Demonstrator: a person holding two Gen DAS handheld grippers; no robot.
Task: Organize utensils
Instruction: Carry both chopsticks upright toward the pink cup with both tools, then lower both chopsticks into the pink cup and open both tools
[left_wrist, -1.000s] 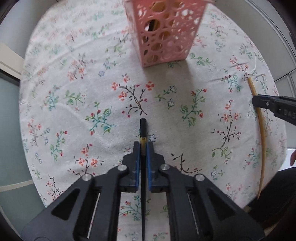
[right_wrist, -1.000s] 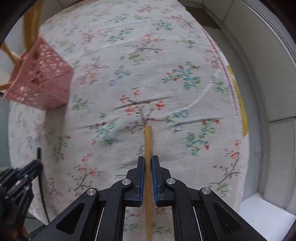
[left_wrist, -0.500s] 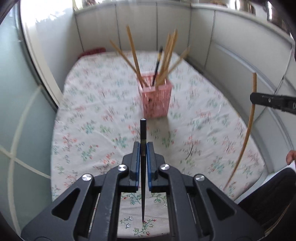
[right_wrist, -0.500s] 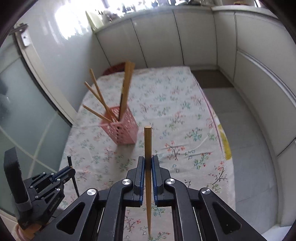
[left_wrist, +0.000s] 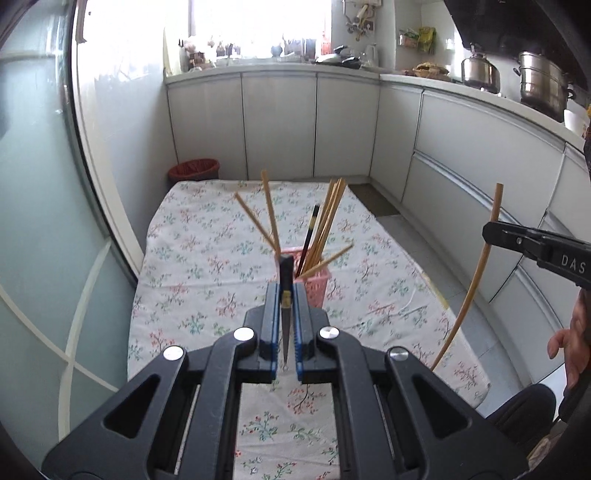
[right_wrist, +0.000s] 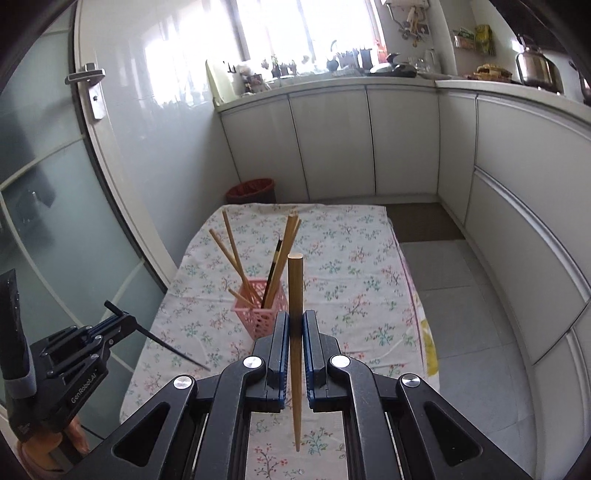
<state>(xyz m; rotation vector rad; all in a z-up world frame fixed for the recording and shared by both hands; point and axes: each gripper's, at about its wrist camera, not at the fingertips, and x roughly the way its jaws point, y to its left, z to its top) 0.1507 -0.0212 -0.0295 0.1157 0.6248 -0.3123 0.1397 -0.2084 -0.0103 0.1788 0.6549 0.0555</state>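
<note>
The left gripper (left_wrist: 285, 295) has its blue-padded jaws pressed together on a thin black chopstick (left_wrist: 285, 306), which stands nearly upright between them, its blunt end above the pads and its pointed tip below. In the right wrist view the same gripper (right_wrist: 120, 320) shows at the left edge, with the black chopstick (right_wrist: 173, 349) slanting down from it above the cloth. The right gripper (right_wrist: 295, 325) pinches a pale wooden chopstick (right_wrist: 295, 332) the same way, thick end up and tip hanging below the pads. From the left wrist view this gripper (left_wrist: 487, 232) enters from the right, and its wooden chopstick (left_wrist: 476, 273) curves with the lens from top to bottom. Part of a hand (left_wrist: 569, 347) shows at the near right edge.

Both grippers hang above the near end of a long table covered with a white floral tablecloth (left_wrist: 207, 266). Near the middle of it stands a pink perforated plastic basket (left_wrist: 314, 288), seen also from the right (right_wrist: 258, 314), holding a fan of wooden chopsticks (left_wrist: 325, 225) and one black one, all leaning outward. Both held chopsticks are well apart from the basket, nearer the cameras.

White cabinet fronts (left_wrist: 277, 125) line the far and right sides, a frosted glass door (right_wrist: 55, 192) the left. A red waste bin (left_wrist: 194, 170) sits beyond the far left corner of the table, and steel pots (left_wrist: 543, 83) stand on the counter at the right.
</note>
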